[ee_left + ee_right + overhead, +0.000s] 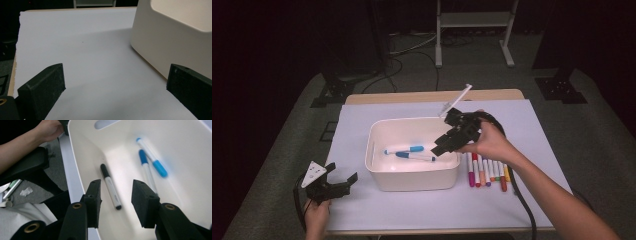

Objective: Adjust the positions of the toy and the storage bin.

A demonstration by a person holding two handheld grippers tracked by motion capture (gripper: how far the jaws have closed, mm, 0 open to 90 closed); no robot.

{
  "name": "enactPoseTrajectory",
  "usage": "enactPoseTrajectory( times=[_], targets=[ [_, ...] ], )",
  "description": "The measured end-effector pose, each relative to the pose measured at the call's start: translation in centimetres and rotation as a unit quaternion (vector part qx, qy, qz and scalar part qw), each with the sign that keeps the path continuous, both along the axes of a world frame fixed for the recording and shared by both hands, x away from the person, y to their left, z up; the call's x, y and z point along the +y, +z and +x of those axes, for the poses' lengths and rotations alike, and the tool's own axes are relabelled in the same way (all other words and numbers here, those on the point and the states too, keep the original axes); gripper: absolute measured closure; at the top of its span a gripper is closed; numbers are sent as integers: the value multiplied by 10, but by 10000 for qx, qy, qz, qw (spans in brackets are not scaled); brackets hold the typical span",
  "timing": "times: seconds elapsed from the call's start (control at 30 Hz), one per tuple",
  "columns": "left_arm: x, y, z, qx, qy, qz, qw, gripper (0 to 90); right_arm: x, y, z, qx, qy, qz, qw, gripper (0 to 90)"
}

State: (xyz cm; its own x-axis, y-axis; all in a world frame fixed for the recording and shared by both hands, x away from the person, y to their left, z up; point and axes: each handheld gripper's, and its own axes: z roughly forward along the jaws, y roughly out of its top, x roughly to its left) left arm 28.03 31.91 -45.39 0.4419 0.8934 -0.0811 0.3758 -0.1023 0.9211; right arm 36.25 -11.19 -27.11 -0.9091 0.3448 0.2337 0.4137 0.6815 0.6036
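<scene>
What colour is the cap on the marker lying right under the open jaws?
Black, clearest in the right gripper view.

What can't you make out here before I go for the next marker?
- Black-capped marker in the bin: in the high view the right tongs and hand cover it.
- Markers on the table: their upper ends sit behind the right hand in the high view; cap colours are too small to tell apart reliably.
- Bin contents: in the left gripper view the bin wall hides them.
- Blue markers: blurred in the right gripper view; print unreadable.
</scene>
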Motion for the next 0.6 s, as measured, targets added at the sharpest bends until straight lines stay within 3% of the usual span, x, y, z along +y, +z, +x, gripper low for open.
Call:
enactPoseTrajectory(
  times=[0.2,0.33,0.5,0.6],
  targets=[
    [0,0,0,-12,-5,32,10000,6,-48,5,-11,-114,-437,182,9988,557],
    [0,0,0,-21,-14,47,10000,6,-82,-1,-16,-193,-783,233,9965,531],
    [0,0,-1,-28,-9,59,10000,6,-126,-25,-22,-115,-1278,268,9914,526],
    [-1,0,-1,-44,-2,57,10000,6,-150,-47,-23,-37,-1636,158,9864,522]
  ],
)
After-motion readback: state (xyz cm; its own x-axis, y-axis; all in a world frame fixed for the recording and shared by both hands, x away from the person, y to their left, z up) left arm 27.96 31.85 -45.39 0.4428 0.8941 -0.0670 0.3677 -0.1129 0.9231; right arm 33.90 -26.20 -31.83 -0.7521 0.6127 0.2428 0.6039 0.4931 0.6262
